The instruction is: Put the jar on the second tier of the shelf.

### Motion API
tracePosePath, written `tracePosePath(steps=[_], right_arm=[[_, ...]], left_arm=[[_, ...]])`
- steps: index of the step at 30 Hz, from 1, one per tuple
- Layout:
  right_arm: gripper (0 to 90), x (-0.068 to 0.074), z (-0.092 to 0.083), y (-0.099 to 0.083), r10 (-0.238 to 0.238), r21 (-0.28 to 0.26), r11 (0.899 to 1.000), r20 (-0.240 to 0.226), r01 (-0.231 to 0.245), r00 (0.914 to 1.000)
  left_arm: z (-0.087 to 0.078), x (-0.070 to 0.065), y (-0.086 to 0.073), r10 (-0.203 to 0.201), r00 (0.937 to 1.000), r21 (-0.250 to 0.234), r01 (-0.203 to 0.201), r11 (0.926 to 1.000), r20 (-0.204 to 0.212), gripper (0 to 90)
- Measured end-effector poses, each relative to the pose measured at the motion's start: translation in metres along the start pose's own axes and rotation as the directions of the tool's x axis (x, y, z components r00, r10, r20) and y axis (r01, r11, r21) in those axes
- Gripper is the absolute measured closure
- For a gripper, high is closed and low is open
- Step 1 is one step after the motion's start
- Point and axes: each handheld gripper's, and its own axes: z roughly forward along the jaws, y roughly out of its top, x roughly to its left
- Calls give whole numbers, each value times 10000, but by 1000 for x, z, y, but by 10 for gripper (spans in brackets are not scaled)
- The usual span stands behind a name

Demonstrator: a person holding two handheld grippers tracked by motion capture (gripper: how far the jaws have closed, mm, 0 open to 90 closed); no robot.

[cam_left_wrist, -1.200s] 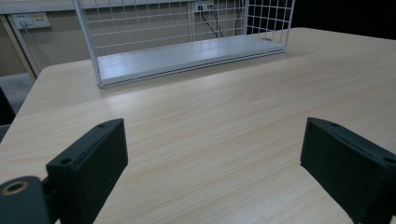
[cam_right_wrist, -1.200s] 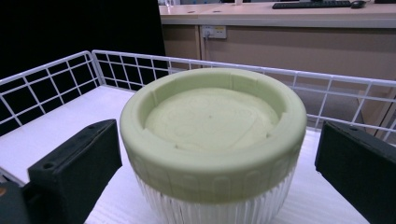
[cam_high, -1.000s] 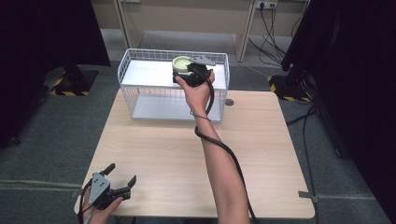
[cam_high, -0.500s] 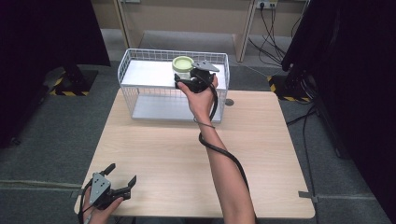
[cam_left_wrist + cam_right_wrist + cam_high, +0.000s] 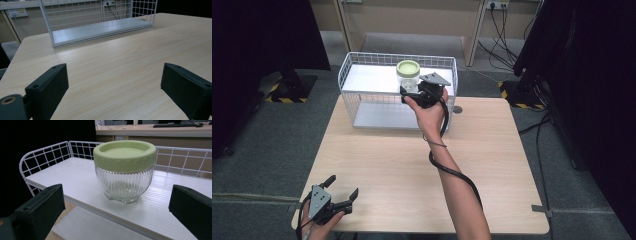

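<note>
2 grippers are in view around a white wire basket at the far edge of the worktop. A ribbed glass jar with a pale green lid stands upright on the basket's upper white shelf. The right gripper is just in front of the jar, its jaws wide apart and not touching the glass. Well away from the basket, the left gripper sits over the worktop's near corner, jaws wide with nothing between them.

Wire rack's top beyond frame edge
</note>
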Motion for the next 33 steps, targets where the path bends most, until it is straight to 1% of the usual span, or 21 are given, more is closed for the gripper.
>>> tracePosePath(steps=[11,18,23,33], right_arm=[[6,7,-12,-12,-198,7,9998,-282,198,9994],[6,11,-25,-21,-433,-7,9991,-486,433,9979],[6,13,-33,-26,-491,-23,9988,-588,491,9971],[6,19,-44,-42,-713,126,9973,-833,726,9940]], left_arm=[[0,0,0,23,10000,6,-23,10000,-12,73],[0,-1,0,83,10000,12,-83,10000,-30,73],[0,-1,0,122,9999,30,-122,9999,-42,73],[1,-2,0,154,9999,27,-154,9999,-56,74]])
